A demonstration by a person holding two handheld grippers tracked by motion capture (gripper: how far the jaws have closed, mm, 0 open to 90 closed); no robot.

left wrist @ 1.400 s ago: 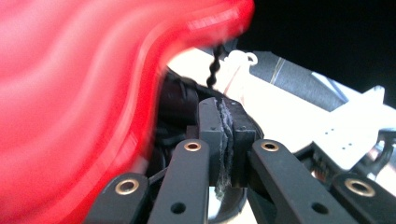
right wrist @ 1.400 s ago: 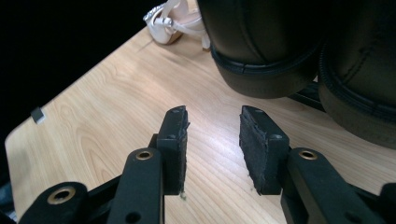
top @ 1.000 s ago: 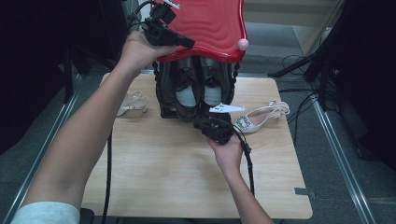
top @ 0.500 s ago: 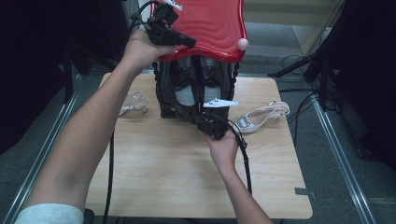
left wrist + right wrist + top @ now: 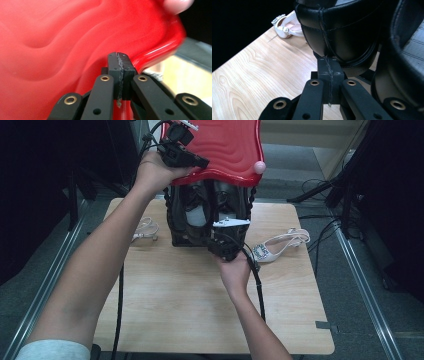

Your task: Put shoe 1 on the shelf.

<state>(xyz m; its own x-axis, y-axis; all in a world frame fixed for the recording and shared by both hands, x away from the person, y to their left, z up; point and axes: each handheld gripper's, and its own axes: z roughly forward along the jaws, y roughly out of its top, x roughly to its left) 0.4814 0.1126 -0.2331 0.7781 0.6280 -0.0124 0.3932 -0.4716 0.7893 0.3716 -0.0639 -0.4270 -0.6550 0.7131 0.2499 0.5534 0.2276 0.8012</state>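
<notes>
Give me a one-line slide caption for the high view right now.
Left gripper rests shut at the red lid of the black shoe rack while the shut right gripper meets a black shoe.

Left claw [image 5: 192,160] raised high with jaws pressed together; right claw [image 5: 222,245] low, likewise closed.

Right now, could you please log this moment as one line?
left claw: shut at red lid edge | right claw: shut, by black shoe | white sandal: on table
</notes>
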